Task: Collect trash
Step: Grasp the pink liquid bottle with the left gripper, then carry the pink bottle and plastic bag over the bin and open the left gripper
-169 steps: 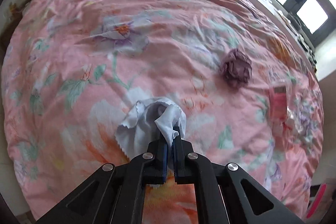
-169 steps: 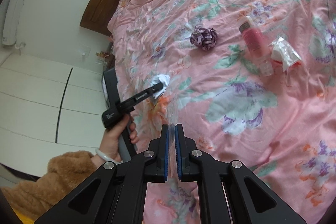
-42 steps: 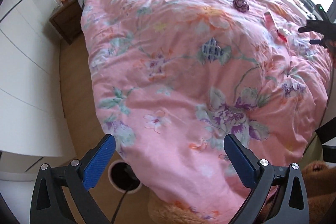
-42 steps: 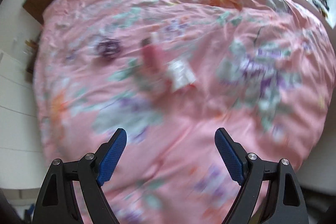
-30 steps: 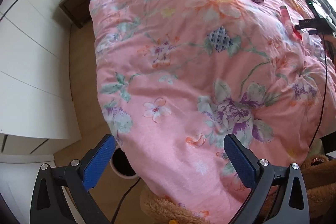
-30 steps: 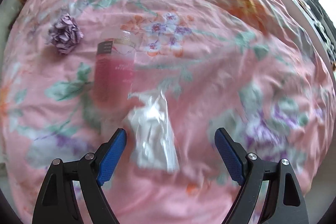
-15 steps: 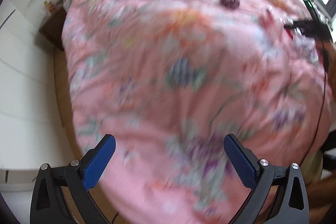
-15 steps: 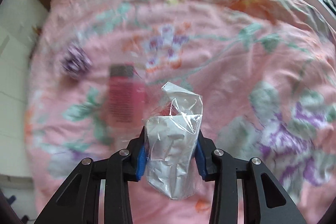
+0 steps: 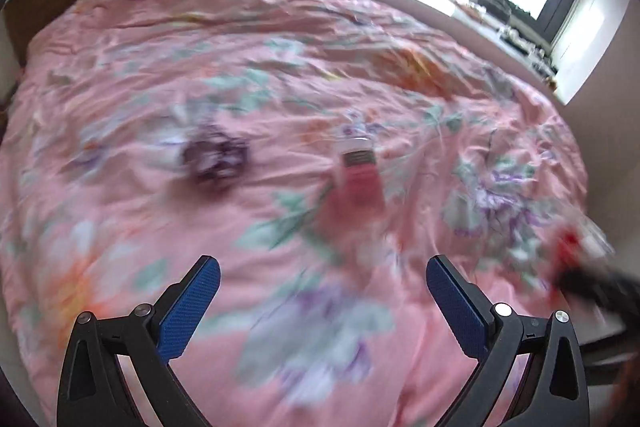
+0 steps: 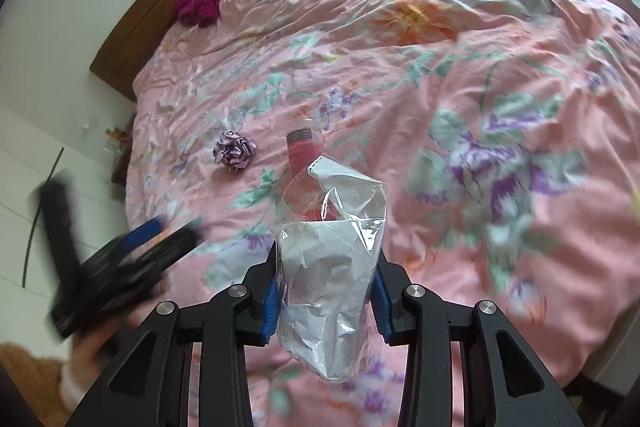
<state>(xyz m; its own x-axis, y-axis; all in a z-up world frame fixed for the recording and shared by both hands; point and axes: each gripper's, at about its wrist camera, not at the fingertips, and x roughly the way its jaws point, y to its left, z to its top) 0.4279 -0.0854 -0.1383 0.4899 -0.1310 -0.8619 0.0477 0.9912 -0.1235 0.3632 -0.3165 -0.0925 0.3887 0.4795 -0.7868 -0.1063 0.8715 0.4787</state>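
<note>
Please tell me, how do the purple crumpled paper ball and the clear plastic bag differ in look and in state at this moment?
The purple crumpled paper ball is opaque, compact and roundish; the clear plastic bag is see-through, longer and loose, with white crumpled material inside. The ball lies free on the pink floral duvet, touched by nothing; the bag is clamped in the right gripper. In the picture the bag looks larger, being nearer the camera. Both are crumpled trash.
</note>
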